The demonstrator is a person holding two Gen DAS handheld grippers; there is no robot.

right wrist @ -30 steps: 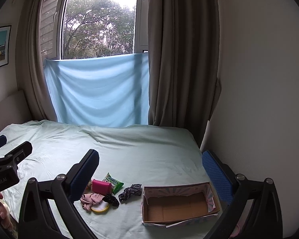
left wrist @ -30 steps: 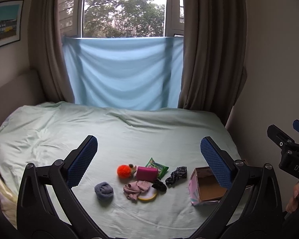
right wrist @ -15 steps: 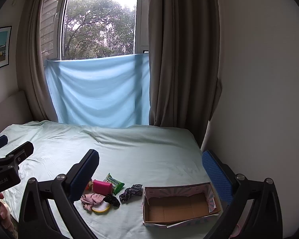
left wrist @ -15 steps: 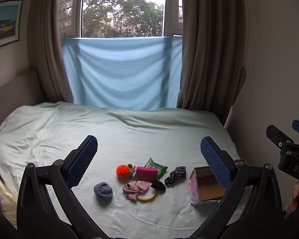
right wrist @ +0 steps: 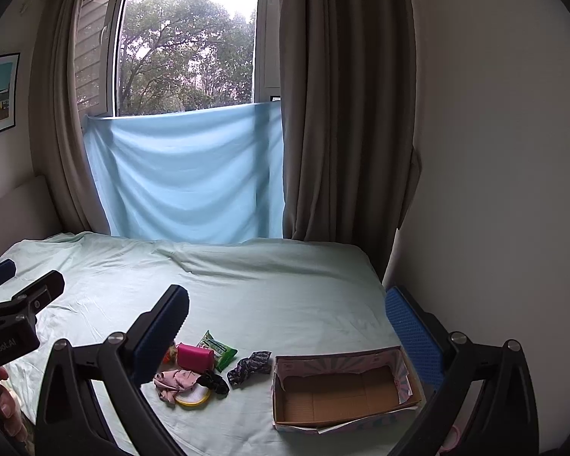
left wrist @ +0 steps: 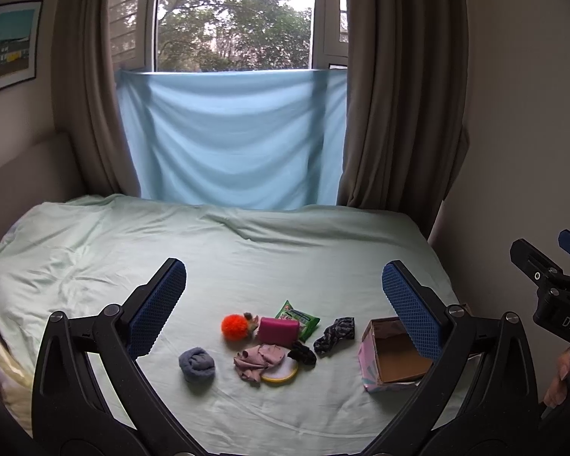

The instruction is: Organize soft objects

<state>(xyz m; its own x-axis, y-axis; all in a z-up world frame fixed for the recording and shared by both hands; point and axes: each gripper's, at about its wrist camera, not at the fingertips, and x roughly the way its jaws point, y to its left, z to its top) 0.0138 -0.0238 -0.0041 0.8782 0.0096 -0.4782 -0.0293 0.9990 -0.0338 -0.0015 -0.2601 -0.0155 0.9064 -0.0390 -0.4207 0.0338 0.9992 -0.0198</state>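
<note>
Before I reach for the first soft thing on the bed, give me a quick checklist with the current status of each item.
1. Left gripper open, nothing held: ok.
2. Right gripper open, nothing held: ok.
3. Cardboard box upright and open with nothing inside: ok.
4. Patterned dark cloth lies apart from the box, unobstructed: ok.
5. Pink cloth free to lift alone: not ok, it overlaps the yellow-rimmed round item.
6. Blue rolled sock visible to the right camera: not ok, hidden there.

Both wrist views look from the foot of the bed (left wrist: 247, 266) toward the window (right wrist: 186, 45), sharing the box (right wrist: 341, 391).
</note>
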